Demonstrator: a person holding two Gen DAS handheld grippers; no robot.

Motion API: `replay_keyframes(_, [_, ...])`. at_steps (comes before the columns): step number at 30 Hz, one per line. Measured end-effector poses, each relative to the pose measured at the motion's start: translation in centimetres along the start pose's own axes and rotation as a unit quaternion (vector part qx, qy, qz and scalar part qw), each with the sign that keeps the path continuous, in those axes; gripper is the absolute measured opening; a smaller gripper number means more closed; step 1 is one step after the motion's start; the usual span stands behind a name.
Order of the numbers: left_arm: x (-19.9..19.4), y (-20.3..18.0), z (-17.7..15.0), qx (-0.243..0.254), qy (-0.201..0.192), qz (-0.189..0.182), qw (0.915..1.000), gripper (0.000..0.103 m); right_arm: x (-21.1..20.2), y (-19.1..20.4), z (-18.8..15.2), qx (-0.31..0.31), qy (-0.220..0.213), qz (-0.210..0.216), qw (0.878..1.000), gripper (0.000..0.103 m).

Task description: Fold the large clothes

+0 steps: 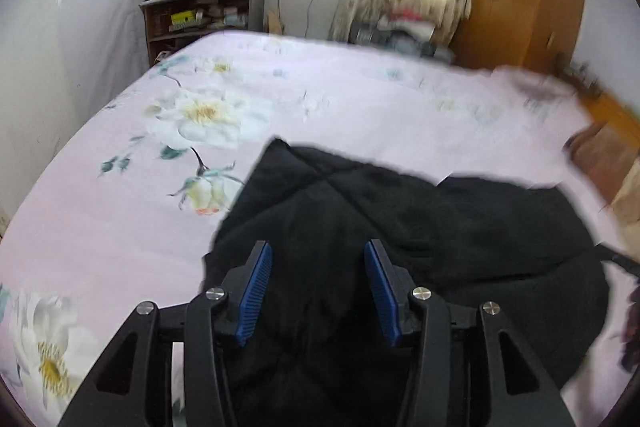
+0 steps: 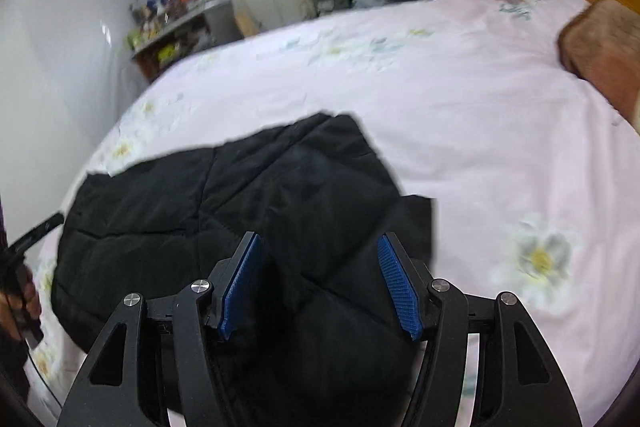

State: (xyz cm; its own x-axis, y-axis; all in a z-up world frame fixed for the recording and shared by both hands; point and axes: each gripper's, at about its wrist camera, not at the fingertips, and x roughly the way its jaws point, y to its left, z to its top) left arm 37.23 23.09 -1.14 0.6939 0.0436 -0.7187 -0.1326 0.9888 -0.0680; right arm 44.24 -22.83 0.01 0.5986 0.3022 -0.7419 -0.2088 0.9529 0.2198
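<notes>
Black quilted padded jacket (image 1: pixel 400 247) lies bunched on the pink floral bedsheet (image 1: pixel 360 99), long axis crosswise. We see both claws directly over it — left gripper (image 1: pixel 318 291) and right gripper (image 2: pixel 320 287) wide open, empty; neither clearly nearer.

I can't read any words, numbers or signs here. The boxes on the shelf (image 1: pixel 200 15) at about 11 o'clock from my left camera are too small and blurry to tell any letters.
</notes>
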Motion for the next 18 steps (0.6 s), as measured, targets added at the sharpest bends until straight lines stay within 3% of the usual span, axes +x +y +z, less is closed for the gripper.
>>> replay_keyframes(4, [2.7,0.1,-0.6,0.002,0.007,0.015,0.9999,0.058,3.9,-0.4,-0.4,-0.016,0.04,-0.023,0.999,0.06])
replay_keyframes(9, [2.7,0.3,-0.6,-0.01,0.009,0.016,0.9998,0.061,4.7,-1.4,-0.7,-0.019,0.05,-0.027,0.998,0.06])
replay_keyframes(13, [0.1,-0.4,-0.1,-0.007,0.014,0.024,0.9996,0.061,1.9,-0.5,-0.1,-0.018,0.044,-0.037,0.998,0.06])
replay_keyframes(18, [-6.3,-1.3,-1.4,-0.011,-0.017,0.011,0.9997,0.061,-4.2,1.1,-1.3,-0.022,0.009,-0.028,0.999,0.06])
